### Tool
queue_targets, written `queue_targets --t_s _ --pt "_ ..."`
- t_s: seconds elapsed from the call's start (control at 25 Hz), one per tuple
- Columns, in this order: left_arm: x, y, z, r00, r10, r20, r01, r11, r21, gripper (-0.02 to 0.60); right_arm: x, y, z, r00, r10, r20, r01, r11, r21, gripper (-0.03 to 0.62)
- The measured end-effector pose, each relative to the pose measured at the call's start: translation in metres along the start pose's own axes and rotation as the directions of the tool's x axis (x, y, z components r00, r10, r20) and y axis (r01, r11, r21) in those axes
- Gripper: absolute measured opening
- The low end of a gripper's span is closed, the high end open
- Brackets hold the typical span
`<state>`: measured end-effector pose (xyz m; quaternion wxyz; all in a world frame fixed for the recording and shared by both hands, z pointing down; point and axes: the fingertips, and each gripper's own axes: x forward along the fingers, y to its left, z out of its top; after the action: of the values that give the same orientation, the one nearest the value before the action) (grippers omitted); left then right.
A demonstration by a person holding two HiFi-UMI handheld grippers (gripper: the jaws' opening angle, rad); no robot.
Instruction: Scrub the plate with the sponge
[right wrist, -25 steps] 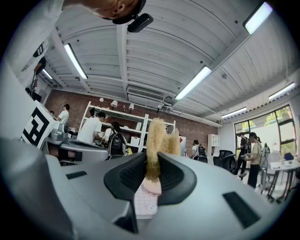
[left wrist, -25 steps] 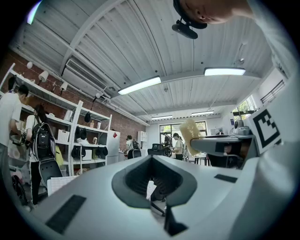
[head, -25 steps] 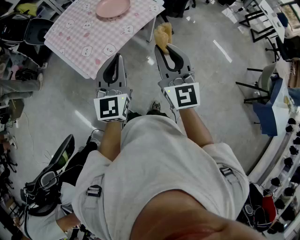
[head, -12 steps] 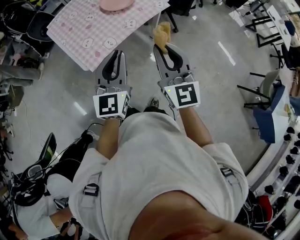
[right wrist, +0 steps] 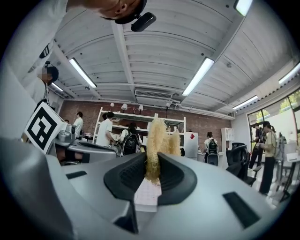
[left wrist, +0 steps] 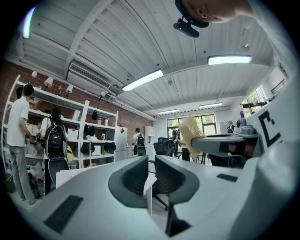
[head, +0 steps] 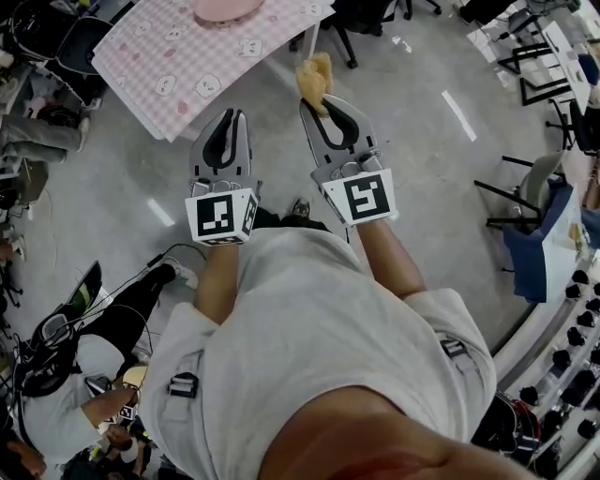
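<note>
A pink plate lies on a table with a pink checked cloth at the top of the head view, partly cut off by the frame edge. My right gripper is shut on a yellow fibrous sponge, which sticks out past its fingertips above the floor, short of the table. The right gripper view shows the sponge pinched upright between the jaws. My left gripper hovers beside it, shut with nothing held. In the left gripper view its jaws nearly meet, and the sponge shows at the right.
Both grippers are over grey floor in front of the table's near corner. A person sits low at bottom left among cables. Office chairs stand behind the table. A blue-draped chair is at the right. Shelving and people stand beyond.
The table and plate have slid toward the top edge of the head view. Both grippers keep their pose. The sponge stays gripped and has drifted slightly left.
</note>
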<state>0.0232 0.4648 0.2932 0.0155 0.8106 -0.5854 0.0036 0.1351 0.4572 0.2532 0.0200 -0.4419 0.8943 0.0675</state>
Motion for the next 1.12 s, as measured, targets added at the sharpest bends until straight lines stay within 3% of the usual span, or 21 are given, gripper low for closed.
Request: queue_targets --t_s 0.36,0.68,1.12 --pt "0.027 0.001 -0.020 0.998 0.014 -0.065 -0.014 1.000 0.008 0.054 0.006 -0.031 -0.025 0.999 -0.018 -0.033 0.020 0.998 0.052 0.060" --pt "0.104 0.012 -0.034 0.997 -0.052 -0.064 0.051 0.999 -0.017 0.054 0.054 -0.072 -0.049 0.997 -0.038 -0.069 0.040 0.999 0.027 0.061" --pt "0.235 0.102 -0.016 0.996 -0.084 -0.038 0.082 0.996 -0.041 0.051 0.189 -0.117 -0.061 0.993 -0.030 -0.116 0.030 1.000 -0.007 0.061"
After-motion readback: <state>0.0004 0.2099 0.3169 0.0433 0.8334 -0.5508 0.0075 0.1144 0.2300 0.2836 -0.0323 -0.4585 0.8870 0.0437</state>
